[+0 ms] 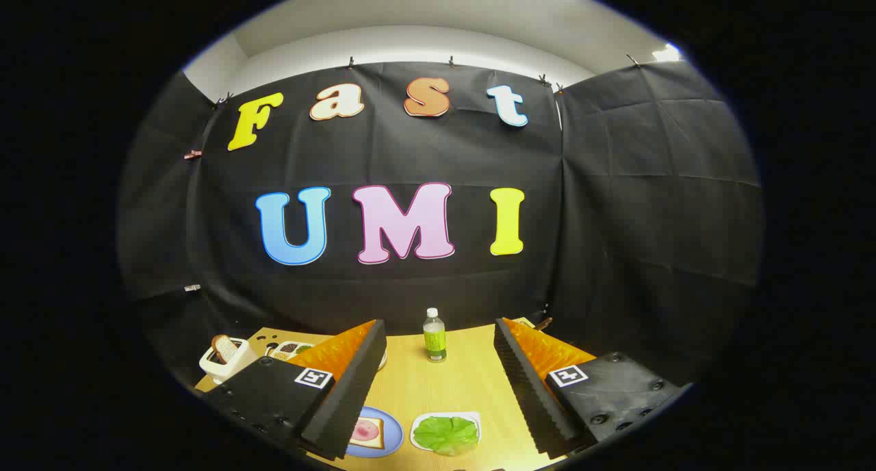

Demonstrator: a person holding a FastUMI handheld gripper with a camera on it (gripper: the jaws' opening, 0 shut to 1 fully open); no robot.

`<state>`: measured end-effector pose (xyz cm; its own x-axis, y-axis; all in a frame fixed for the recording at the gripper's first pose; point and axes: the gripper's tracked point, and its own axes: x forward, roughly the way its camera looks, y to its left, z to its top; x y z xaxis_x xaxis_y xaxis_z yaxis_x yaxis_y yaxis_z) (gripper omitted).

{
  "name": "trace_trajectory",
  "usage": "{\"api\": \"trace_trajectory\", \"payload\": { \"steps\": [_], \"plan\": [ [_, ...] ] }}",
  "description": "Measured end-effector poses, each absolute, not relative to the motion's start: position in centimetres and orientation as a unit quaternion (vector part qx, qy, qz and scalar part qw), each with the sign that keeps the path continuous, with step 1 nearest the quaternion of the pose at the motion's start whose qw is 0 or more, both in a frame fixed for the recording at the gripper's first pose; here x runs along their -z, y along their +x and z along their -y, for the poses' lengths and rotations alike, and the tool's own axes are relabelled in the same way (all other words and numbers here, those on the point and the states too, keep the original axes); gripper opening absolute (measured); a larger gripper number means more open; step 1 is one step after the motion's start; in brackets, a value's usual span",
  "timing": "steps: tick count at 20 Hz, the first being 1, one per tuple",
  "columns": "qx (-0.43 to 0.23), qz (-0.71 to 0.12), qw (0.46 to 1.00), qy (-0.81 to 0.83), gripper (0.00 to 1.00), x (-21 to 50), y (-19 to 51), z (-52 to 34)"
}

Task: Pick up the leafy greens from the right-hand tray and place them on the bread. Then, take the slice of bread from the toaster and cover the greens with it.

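The gripper (438, 396) is hanging above a light wooden table (472, 382) with its two fingers spread wide apart and nothing between them.

Taking the small clear plastic bottle with a green label (434, 335) as the landmark, standing upright at the far side of the table: the flat bright-green leafy greens (446, 434) are lying on a white rectangular tray (471, 419) on the near side of the bottle, in the open gap between the fingers. Just to the left of that tray, a square slice of bread topped with a pink round of meat (366, 431) is sitting on a round blue plate (390, 443), partly hidden by the left finger. Well to the left of the bottle, a white toaster (226, 363) is holding a brown-crusted slice of bread (223, 348) that is sticking up from its slot.
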<state>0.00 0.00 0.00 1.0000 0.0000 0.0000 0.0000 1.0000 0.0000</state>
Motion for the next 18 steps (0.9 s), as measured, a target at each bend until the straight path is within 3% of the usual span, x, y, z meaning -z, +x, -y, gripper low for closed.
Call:
{"api": "trace_trajectory", "payload": {
  "steps": [18],
  "plan": [
    [-0.023,-0.045,0.999,-0.002,0.98,3.9,0.3,-0.7]
  ]
}}
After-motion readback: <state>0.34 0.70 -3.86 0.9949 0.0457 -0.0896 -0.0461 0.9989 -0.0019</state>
